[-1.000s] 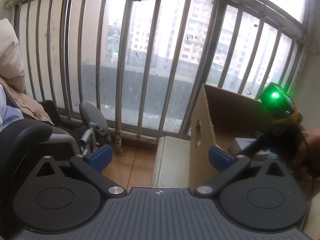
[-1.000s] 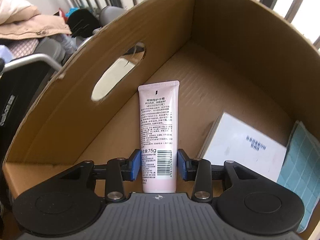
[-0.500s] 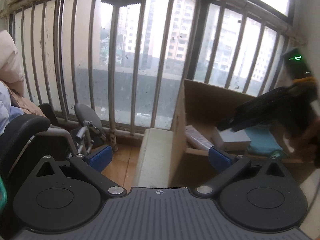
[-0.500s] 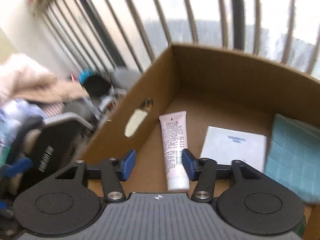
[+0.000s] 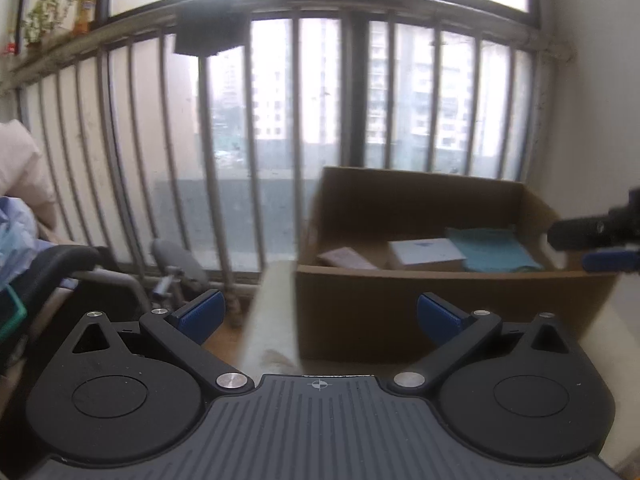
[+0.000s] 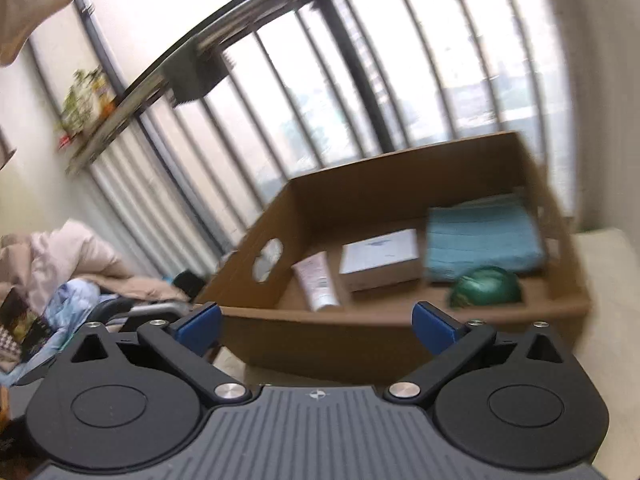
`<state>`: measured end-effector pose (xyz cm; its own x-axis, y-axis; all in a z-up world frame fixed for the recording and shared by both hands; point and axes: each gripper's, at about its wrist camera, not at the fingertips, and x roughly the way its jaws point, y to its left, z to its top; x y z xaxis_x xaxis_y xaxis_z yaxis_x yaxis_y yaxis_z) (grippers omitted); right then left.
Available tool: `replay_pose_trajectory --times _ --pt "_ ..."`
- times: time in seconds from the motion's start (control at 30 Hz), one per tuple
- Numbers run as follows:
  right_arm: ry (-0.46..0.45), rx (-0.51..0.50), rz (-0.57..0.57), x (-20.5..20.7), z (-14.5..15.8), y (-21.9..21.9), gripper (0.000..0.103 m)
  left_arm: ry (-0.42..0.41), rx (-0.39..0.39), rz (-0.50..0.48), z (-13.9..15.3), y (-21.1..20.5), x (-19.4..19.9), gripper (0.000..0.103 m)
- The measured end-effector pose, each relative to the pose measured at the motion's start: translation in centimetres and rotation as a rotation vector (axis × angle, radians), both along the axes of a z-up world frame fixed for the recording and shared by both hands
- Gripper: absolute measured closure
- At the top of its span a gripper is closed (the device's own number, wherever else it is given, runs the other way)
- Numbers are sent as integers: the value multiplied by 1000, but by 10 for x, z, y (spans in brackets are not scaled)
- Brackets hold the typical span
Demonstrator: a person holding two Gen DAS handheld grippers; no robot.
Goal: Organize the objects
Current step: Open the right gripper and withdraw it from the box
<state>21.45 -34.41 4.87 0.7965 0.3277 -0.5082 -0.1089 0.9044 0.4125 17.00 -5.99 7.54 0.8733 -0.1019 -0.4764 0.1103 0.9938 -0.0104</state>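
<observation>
An open cardboard box point(image 6: 400, 332) stands on a pale surface by the barred window. In it lie a pink tube point(image 6: 318, 280), a white box point(image 6: 380, 266), a folded teal cloth point(image 6: 482, 236) and a green round object point(image 6: 486, 286). My right gripper point(image 6: 316, 322) is open and empty, held back from the box's near wall. My left gripper point(image 5: 320, 316) is open and empty, in front of the box point(image 5: 440, 312). The tube point(image 5: 346, 258), white box point(image 5: 426, 252) and cloth point(image 5: 494, 248) also show there. The right gripper's fingers point(image 5: 608, 260) reach in from the right edge.
A barred window point(image 5: 280, 140) runs behind the box. A wheelchair point(image 5: 80, 272) with piled clothes and bedding point(image 6: 68, 272) stands to the left. The pale ledge point(image 5: 268, 320) under the box ends at its left edge, with wooden floor below. A wall point(image 5: 592, 120) stands on the right.
My right gripper let go of the pink tube, opened wide and pulled back up out of the box. The left gripper's view shifted so the box is more centred and further away.
</observation>
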Motion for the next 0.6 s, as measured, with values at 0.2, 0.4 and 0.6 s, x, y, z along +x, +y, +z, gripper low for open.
replay_pose_trajectory --times 0.2,0.4,0.6 --pt "-33 -95 -128 -52 -1 -2 0 -52 56 -59 2 -19 -13 0" --pt "-104 -238 -204 -89 6 6 0 -66 74 -80 6 -32 -22 0" --pt "-144 -323 -267 -104 17 10 0 -35 2 -96 12 -30 -21 0"
